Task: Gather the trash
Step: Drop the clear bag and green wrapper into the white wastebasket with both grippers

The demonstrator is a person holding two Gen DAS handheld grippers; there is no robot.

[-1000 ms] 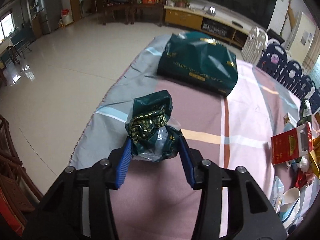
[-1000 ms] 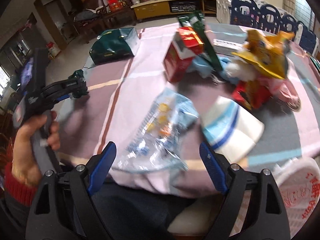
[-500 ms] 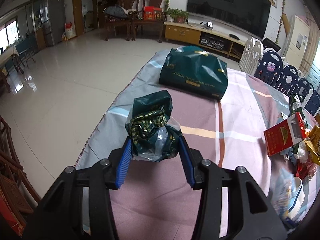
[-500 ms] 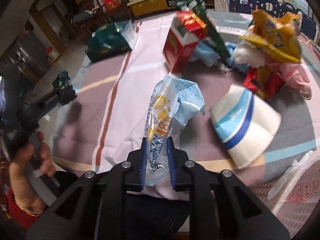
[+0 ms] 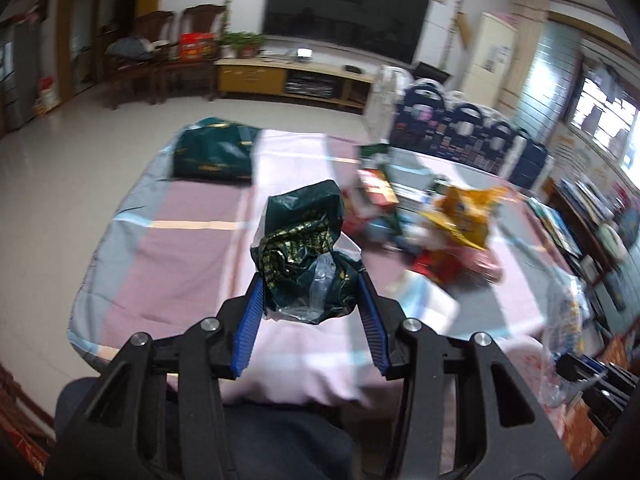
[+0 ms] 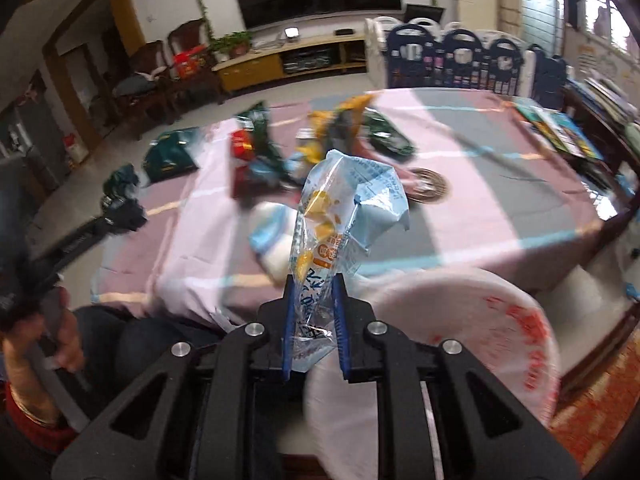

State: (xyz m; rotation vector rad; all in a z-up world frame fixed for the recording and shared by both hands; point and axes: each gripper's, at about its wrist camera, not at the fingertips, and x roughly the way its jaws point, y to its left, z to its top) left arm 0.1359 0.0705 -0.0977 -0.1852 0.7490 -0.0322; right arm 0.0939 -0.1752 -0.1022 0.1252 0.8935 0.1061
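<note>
My left gripper [image 5: 310,292] is shut on a crumpled dark green foil wrapper [image 5: 306,256], held above the near edge of the cloth-covered table [image 5: 180,248]. The same gripper and wrapper [image 6: 120,178] show at the left of the right wrist view, in a person's hand [image 6: 60,336]. My right gripper [image 6: 314,300] is shut on a clear and light blue plastic snack bag [image 6: 344,216], lifted off the table over a white plastic bag with red print [image 6: 472,336] at the lower right. More trash lies mid-table: a red box [image 6: 242,148], a yellow bag [image 5: 464,216], a paper cup [image 6: 276,244].
A large dark green bag [image 5: 214,156] lies at the table's far left end. Blue and white fence panels [image 6: 460,60] stand behind the table, a TV cabinet [image 5: 288,78] further back. A round dark dish [image 6: 428,188] sits mid-table. Books [image 6: 556,128] line the right edge.
The right gripper closed on the clear blue snack bag and lifted it toward the white bag. The left gripper swung right and up with the green wrapper still held.
</note>
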